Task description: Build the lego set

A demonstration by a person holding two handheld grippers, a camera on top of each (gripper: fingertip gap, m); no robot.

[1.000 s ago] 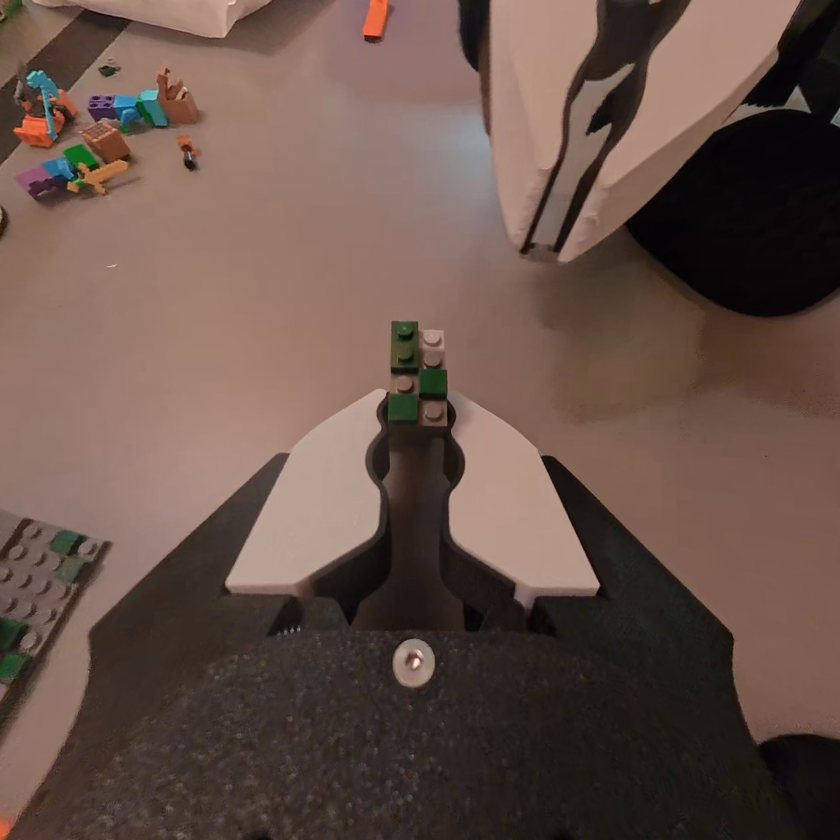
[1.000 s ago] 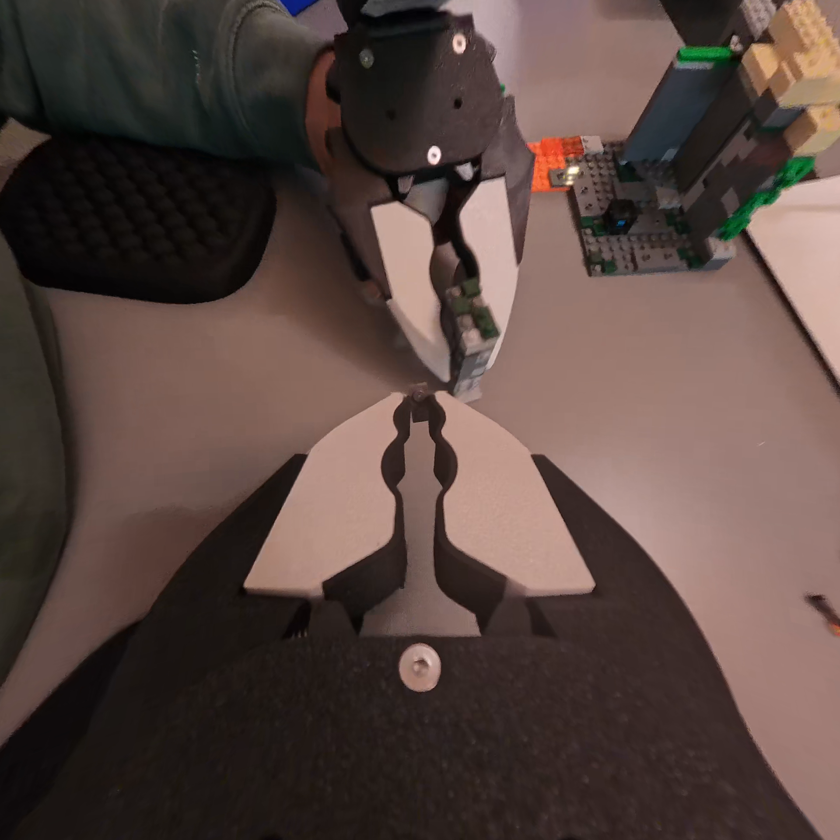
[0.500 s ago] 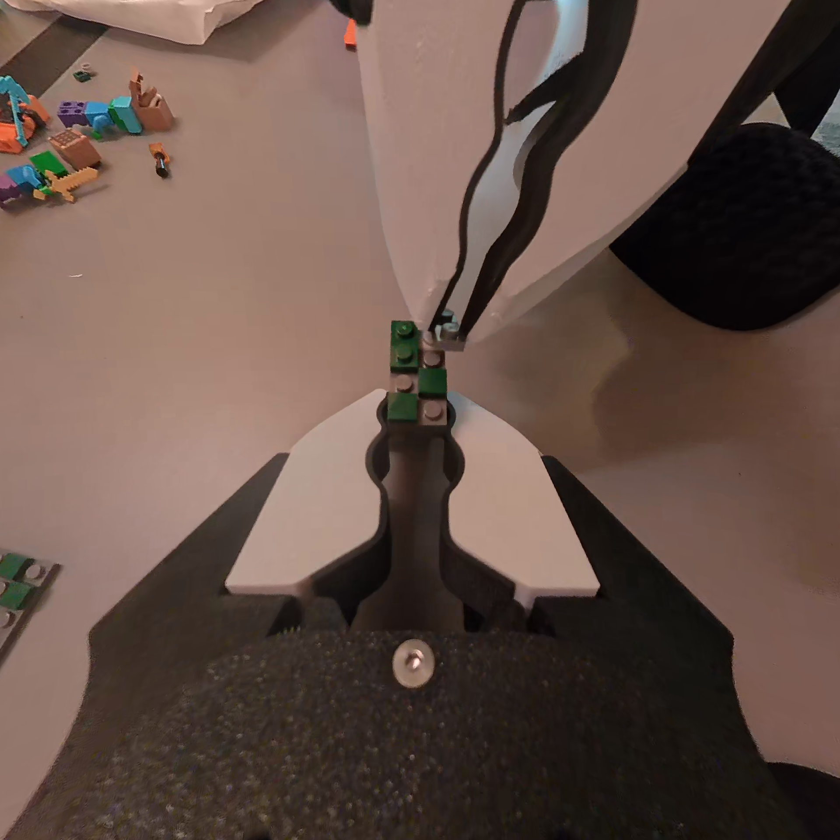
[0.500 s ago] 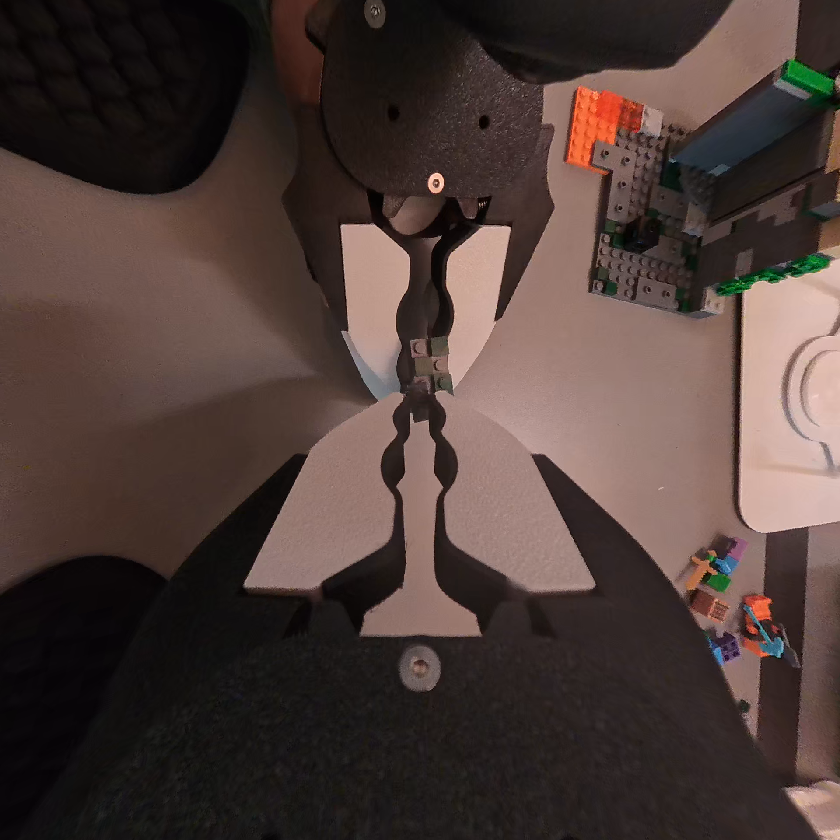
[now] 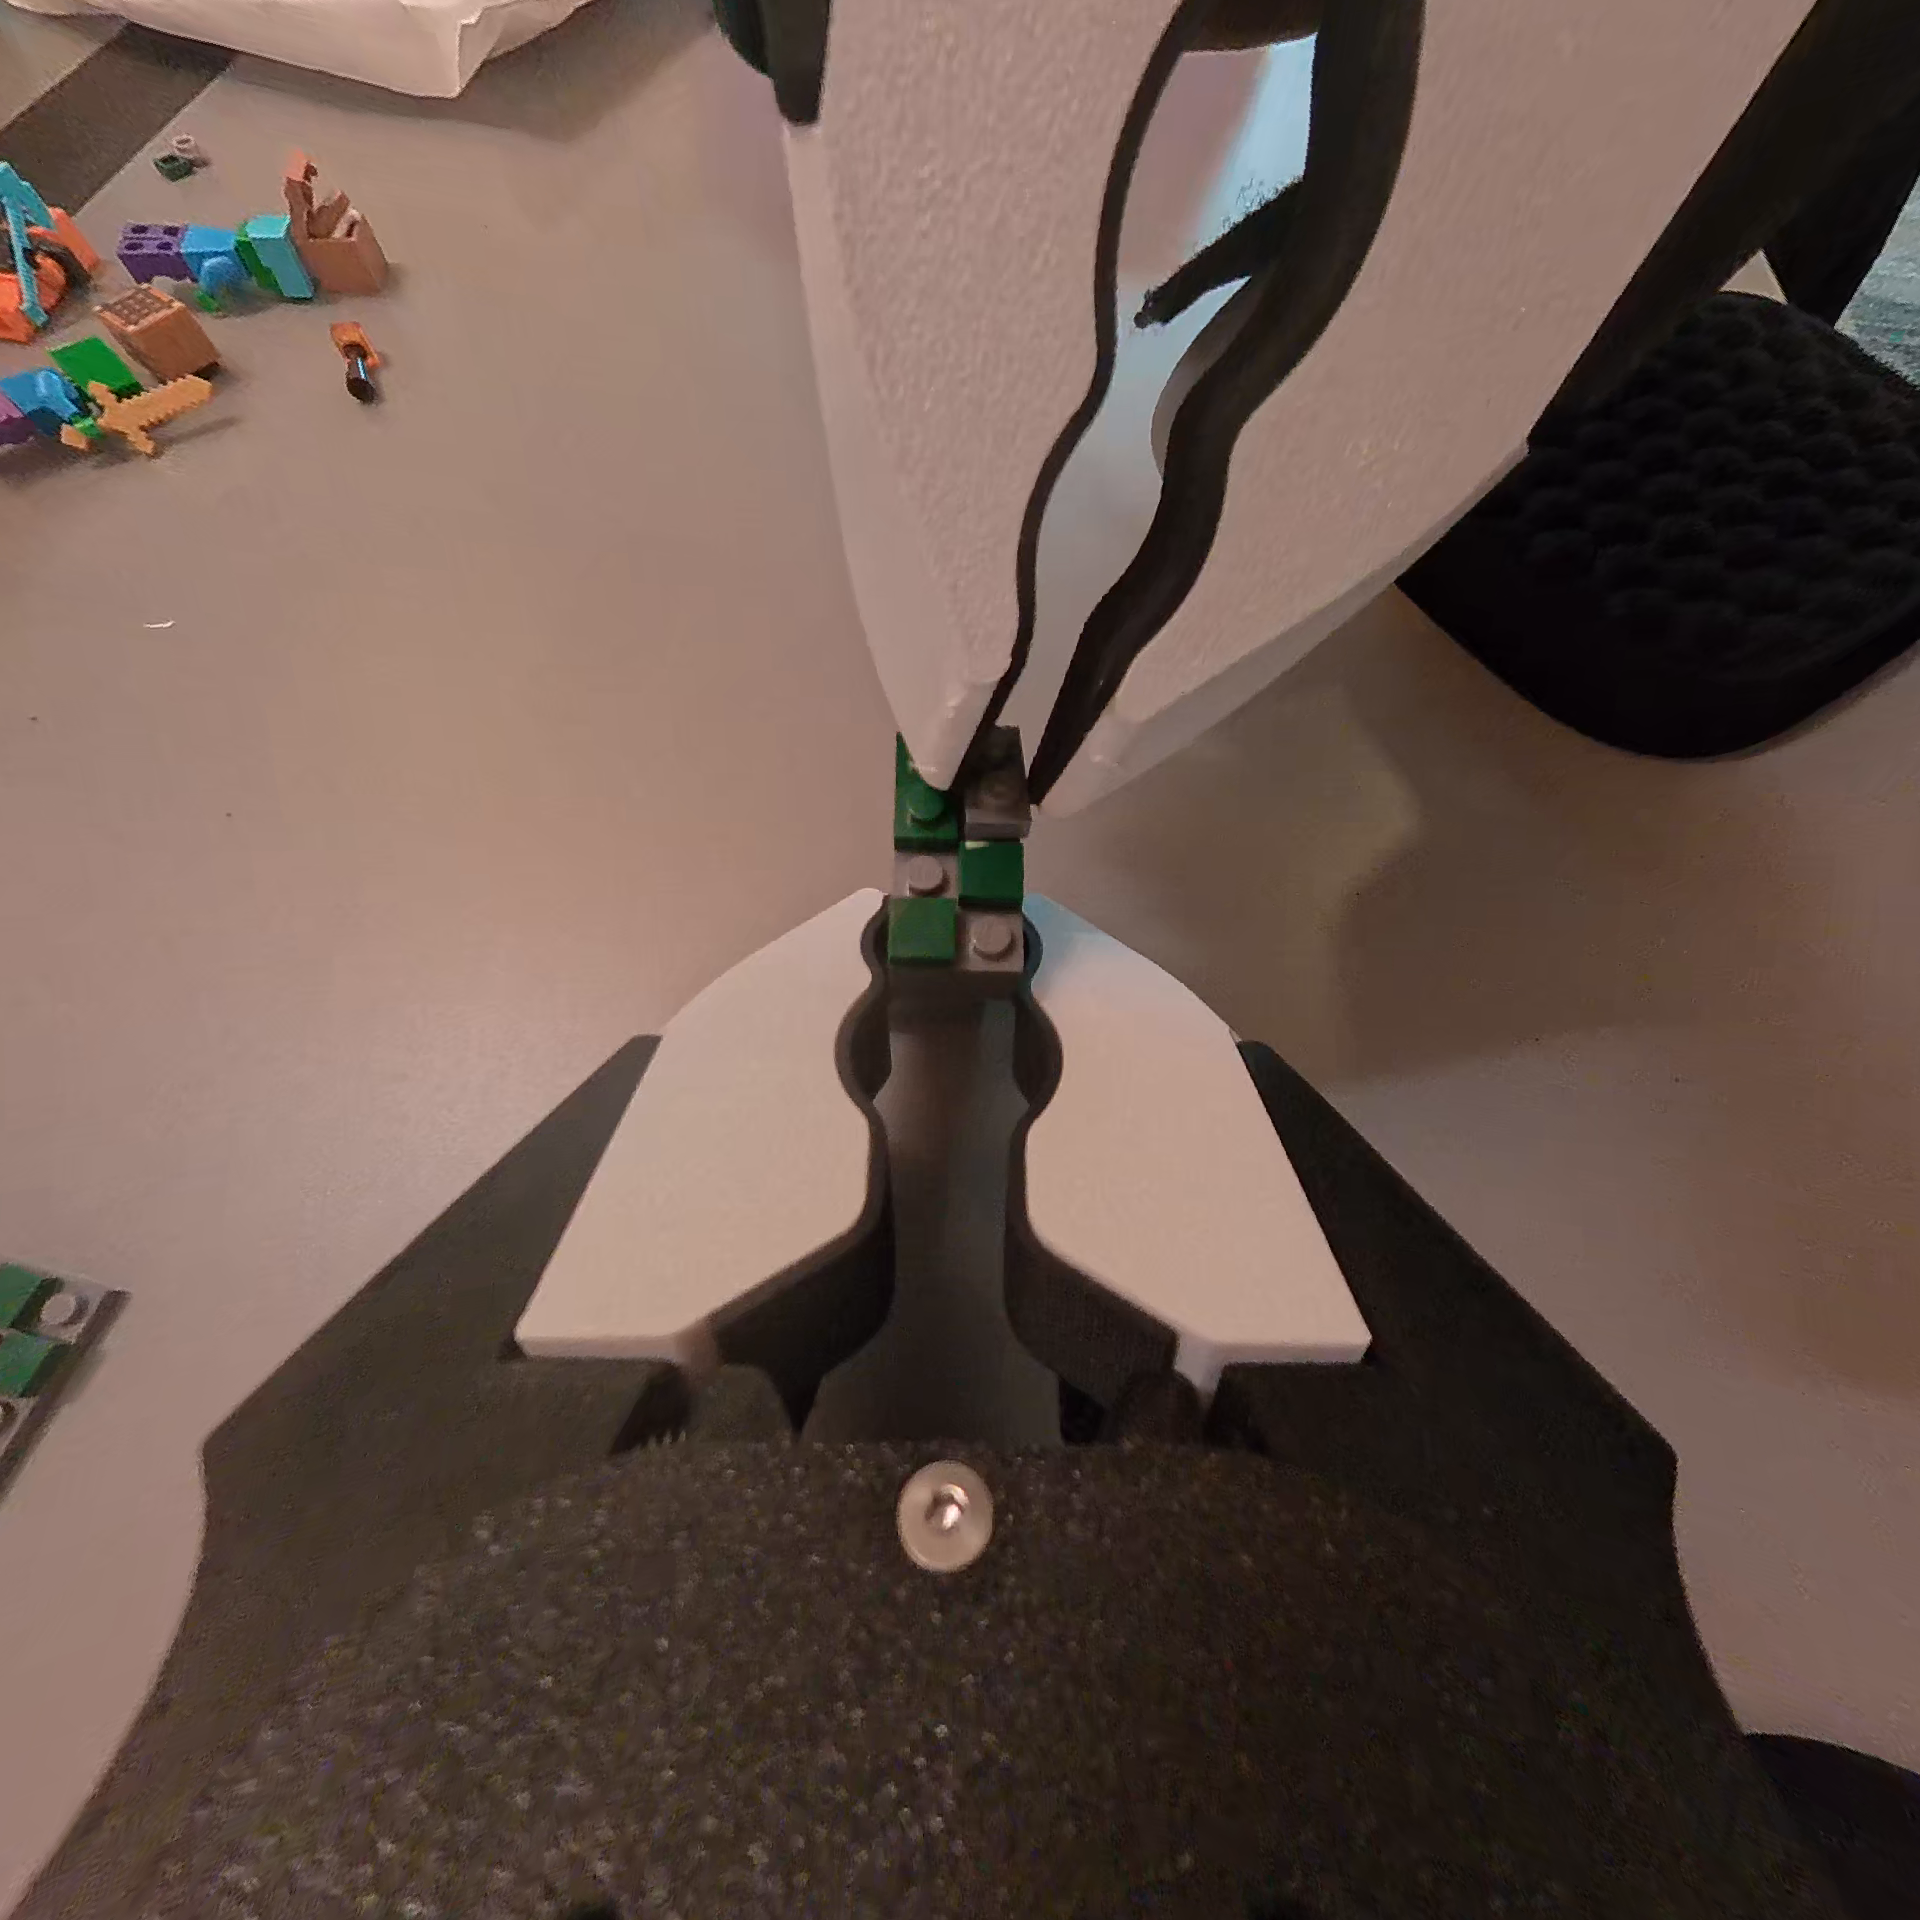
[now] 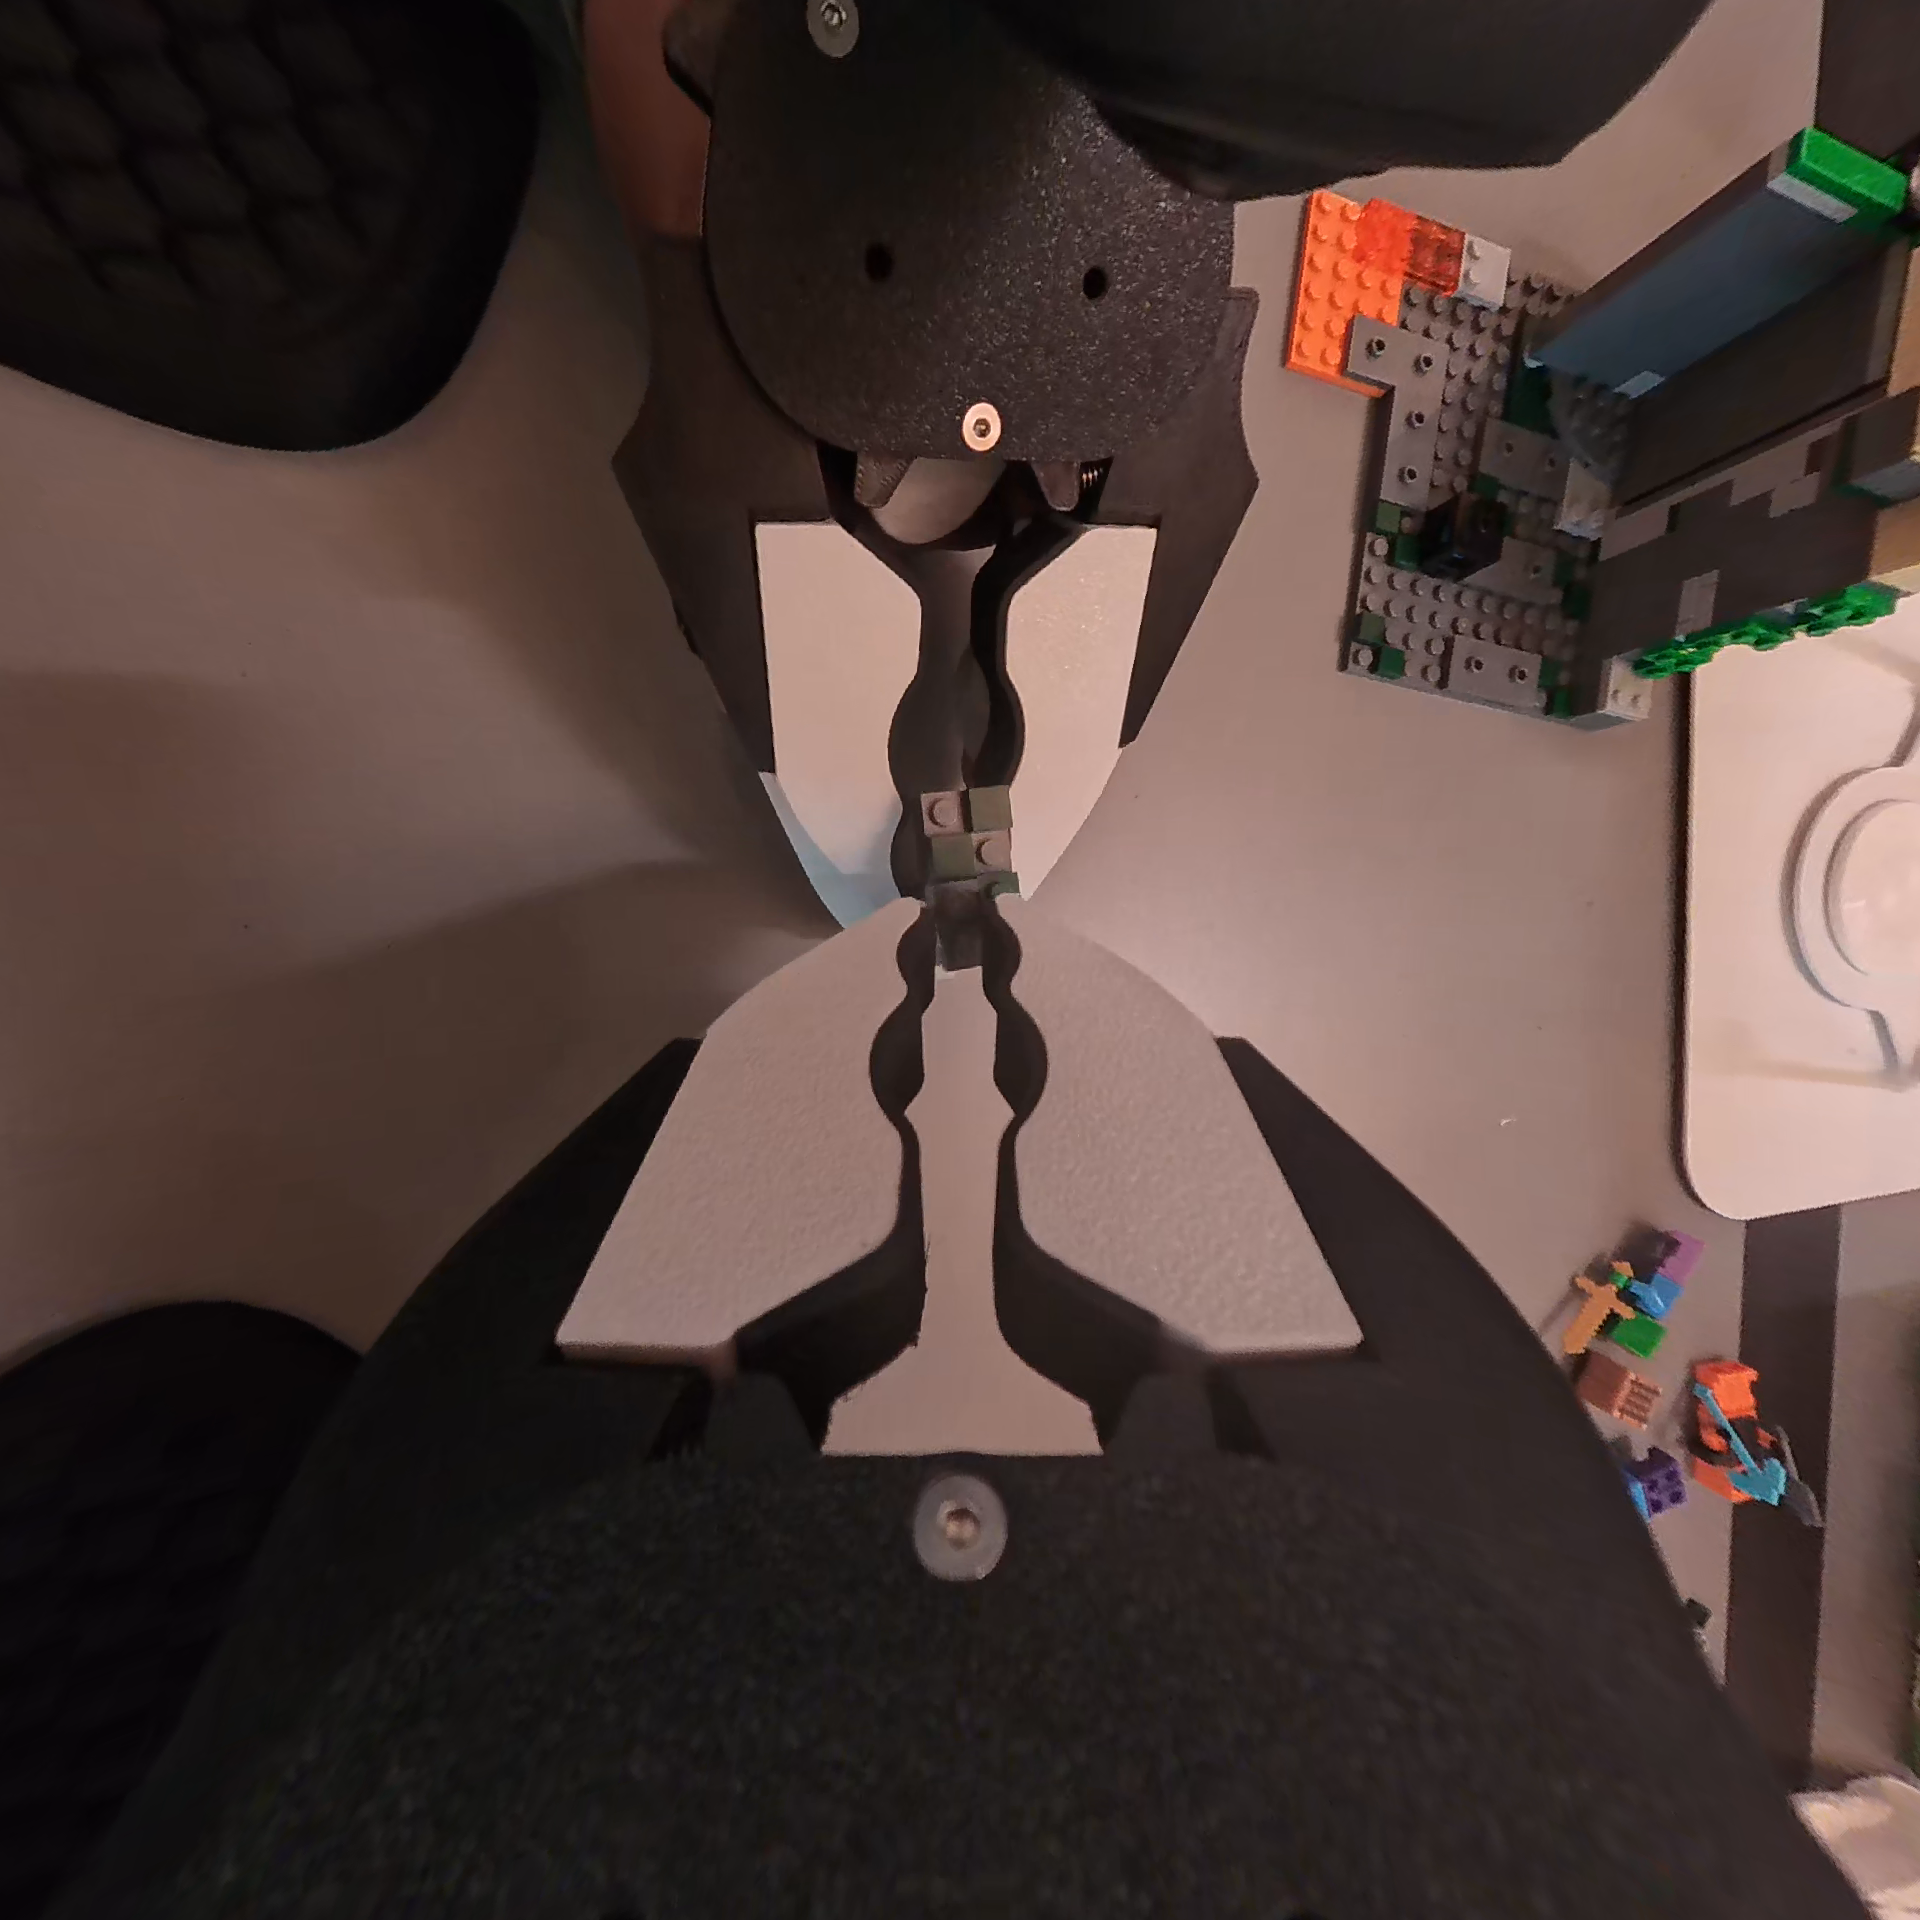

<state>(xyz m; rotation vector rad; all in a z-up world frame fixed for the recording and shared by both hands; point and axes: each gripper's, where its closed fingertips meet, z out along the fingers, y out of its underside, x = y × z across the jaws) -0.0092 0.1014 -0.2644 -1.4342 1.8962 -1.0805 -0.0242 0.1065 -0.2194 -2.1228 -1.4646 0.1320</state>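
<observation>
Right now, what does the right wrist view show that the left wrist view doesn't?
Only the right wrist view shows the big lego build with its orange corner, and a white tray. Only the left shows a white bag and a small black-tipped piece. Both show the left gripper gripping the green-grey strip, the right gripper pinching a small grey piece at its far end, and the loose coloured pieces.

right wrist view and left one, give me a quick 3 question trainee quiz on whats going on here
1. True or false: the left gripper is shut on the green and grey brick strip.
2. What does the right gripper hold? A) an orange plate B) a small dark grey piece C) nothing
3. Fill in: the loose minifigure parts lie on the ___.

Key: 1 true; 2 B, pressed at the strip's far end; 3 table.
</observation>
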